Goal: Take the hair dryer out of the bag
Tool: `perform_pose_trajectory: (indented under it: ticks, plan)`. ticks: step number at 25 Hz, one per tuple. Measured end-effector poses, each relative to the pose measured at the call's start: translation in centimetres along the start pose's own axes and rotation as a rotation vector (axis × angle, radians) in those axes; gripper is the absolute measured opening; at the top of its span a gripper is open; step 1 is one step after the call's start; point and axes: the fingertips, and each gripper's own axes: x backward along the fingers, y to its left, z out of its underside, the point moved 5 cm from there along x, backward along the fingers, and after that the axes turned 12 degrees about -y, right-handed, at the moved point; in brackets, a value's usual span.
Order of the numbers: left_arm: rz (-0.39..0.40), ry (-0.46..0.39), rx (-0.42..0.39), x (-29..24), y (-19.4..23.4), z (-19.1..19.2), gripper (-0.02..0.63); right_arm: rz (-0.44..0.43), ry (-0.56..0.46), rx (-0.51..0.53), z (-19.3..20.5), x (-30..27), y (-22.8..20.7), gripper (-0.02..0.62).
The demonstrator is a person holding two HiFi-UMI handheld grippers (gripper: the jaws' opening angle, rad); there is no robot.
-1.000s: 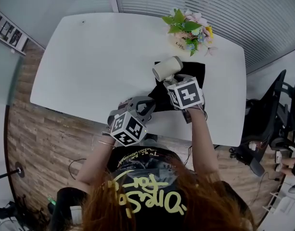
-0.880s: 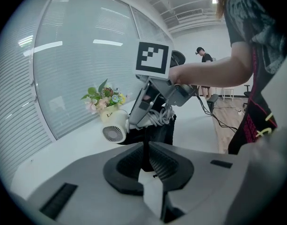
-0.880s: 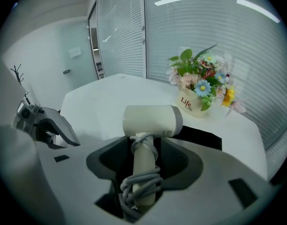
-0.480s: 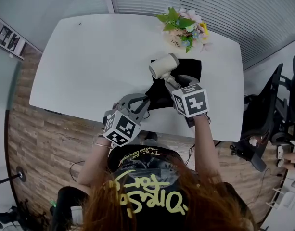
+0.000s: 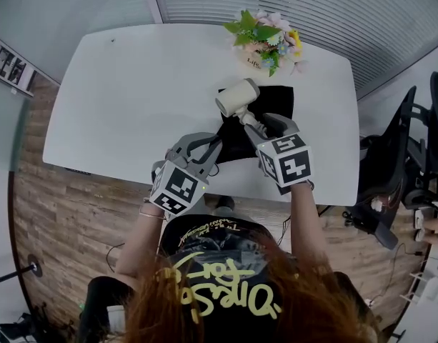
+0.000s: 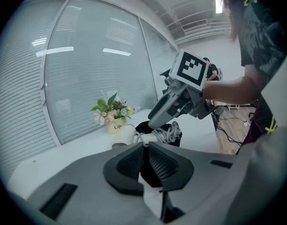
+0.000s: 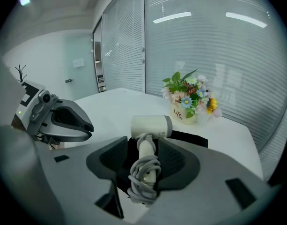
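A white oval table (image 5: 133, 91) fills the head view, bare along its left side. At the near edge, left of centre, the left gripper (image 5: 216, 146) reaches in, grey, with its marker cube toward the person. In the left gripper view its ribbed pads (image 6: 134, 162) stand almost pressed together, and a fold of the black fabric bag (image 5: 277, 100) is pinched between them. The bag lies flat and dark on the table, and its near-left corner is pulled up into that grip.

Above the bag's left part is the cream plastic hair dryer (image 5: 236, 97). Its barrel is clear of the fabric, and its handle slants down toward the person. A grey cord is wound in loops round the handle. The right gripper (image 7: 145, 165) clamps that corded handle, with one pad on either side and the barrel sticking up beyond the jaws. Whether the cord end has fully left the bag's mouth I cannot tell.

Behind the bag, at the table's far edge, stands a small cream pot of mixed flowers (image 5: 265, 43).
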Motion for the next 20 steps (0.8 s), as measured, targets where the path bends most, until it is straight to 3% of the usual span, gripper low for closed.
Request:
perform_pose_trajectory:
  ticks: [20]
  plan:
    - [-0.015, -0.130, 0.006, -1.5, 1.1, -4.3, 0.032, 0.014, -0.284, -0.044, -3.1, 3.9, -1.2, 0.207]
